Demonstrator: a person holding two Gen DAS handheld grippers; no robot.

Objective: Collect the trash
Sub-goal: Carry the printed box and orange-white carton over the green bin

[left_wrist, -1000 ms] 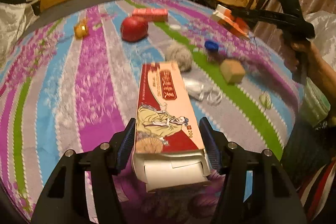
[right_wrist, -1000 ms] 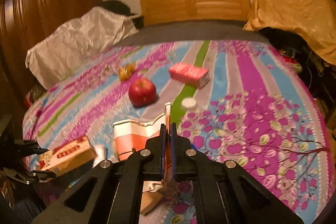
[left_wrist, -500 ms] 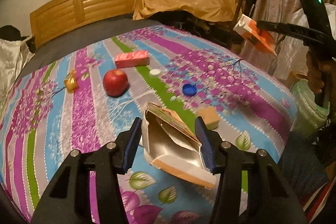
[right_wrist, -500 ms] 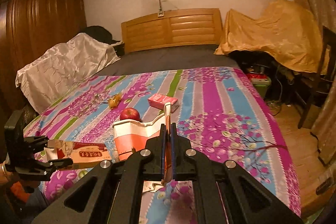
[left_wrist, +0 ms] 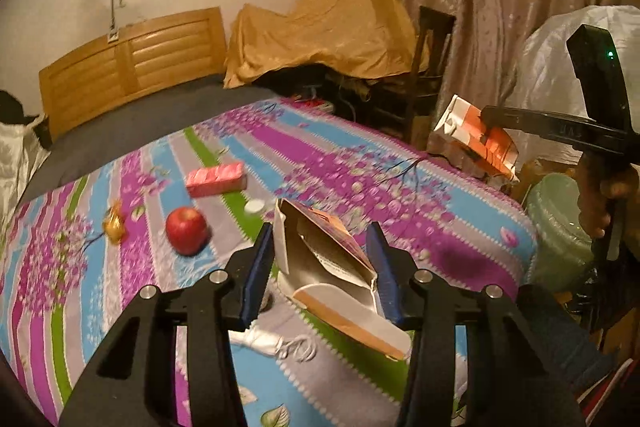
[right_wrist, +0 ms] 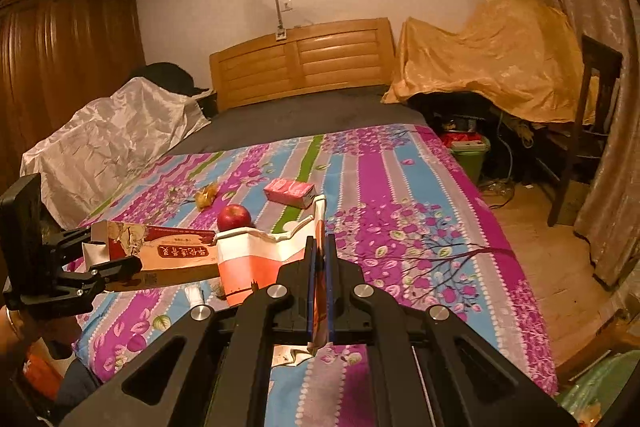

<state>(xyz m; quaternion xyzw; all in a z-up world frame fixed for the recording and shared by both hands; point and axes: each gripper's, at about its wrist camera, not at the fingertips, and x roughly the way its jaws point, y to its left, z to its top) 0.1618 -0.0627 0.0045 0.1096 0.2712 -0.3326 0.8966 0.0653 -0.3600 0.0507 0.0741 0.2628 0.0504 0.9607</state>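
My left gripper (left_wrist: 320, 229) holds a red and tan cardboard box (left_wrist: 320, 259) by its open end, lifted above the striped bedspread (left_wrist: 360, 163). Its jaws are closing and the blue pads (left_wrist: 260, 259) press the box's sides, which are squashed inward. In the right wrist view the same box (right_wrist: 160, 253) sticks out of the left gripper (right_wrist: 96, 253) at the left. My right gripper (right_wrist: 320, 239) is shut on the wall of an orange and white paper carton (right_wrist: 248, 259). Seen from the left wrist, that carton (left_wrist: 468, 127) hangs beyond the bed's right edge.
On the bedspread lie a red apple (left_wrist: 186, 230), a pink box (left_wrist: 216, 179), a gold wrapper (left_wrist: 114, 223), a white cap (left_wrist: 255, 206) and a white crumpled item with cord (left_wrist: 272, 341). A pale green bin (left_wrist: 556, 223) stands beside the bed under the right hand.
Both grippers have risen and drawn back from the bed with their items. The cardboard box came off the bedspread, tilted, and got squeezed narrower. The carton moved out past the bed's right edge.
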